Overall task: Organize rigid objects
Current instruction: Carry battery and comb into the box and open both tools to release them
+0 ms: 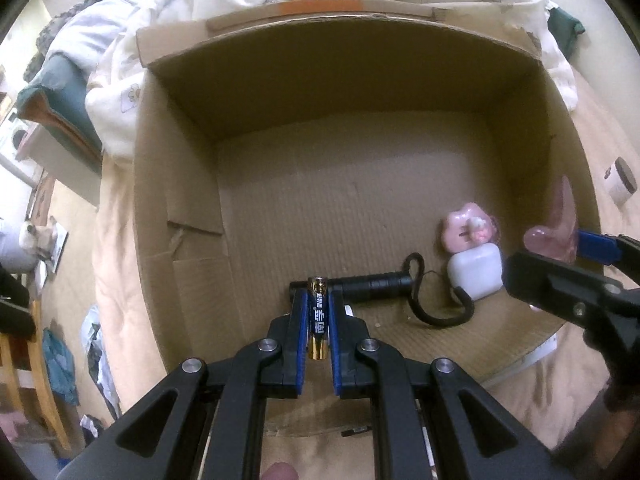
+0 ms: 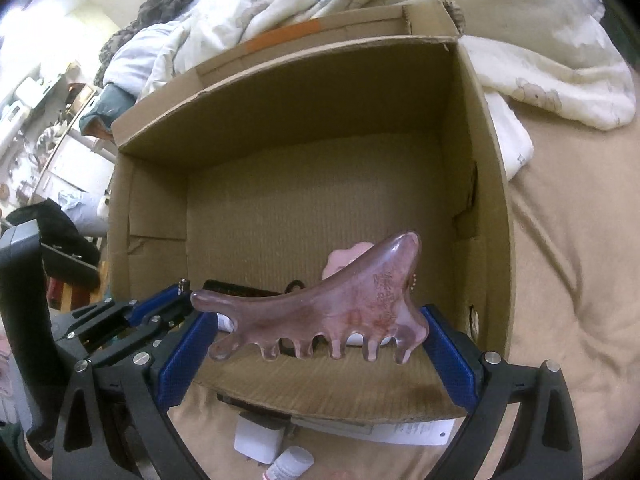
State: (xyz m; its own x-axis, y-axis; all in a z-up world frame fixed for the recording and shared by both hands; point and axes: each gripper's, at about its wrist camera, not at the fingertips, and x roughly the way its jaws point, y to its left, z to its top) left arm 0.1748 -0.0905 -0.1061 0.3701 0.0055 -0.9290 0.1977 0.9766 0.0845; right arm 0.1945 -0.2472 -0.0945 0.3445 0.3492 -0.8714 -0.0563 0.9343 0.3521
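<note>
Over the near edge of an open cardboard box (image 1: 312,208) sitting on a bed, a person is holding two grippers, each carrying one item. The left gripper (image 1: 318,300) is pinching a blue and gold battery (image 1: 318,322) between its nearly closed pads, the battery standing lengthwise along the fingers and pointing down toward the box floor. The right gripper (image 2: 320,344) is clamping a translucent reddish-brown comb-shaped scraper (image 2: 324,316) across its widely spread pads, teeth hanging downward, just above the box's near wall.

Along the near edge of the box floor, three things are already lying: a black flashlight (image 1: 376,284) with a looped cord, a white earbud case (image 1: 476,272) touching it on the right, and a pink flower-shaped item (image 1: 468,228) just behind the case, toward the near right corner. So the sorting is looking partly done.

Outside the box, a small jar (image 1: 620,180) is waiting on the bedding beyond the right wall, and a white bottle (image 2: 290,464) and a white block (image 2: 256,446) are lying before the near wall.
</note>
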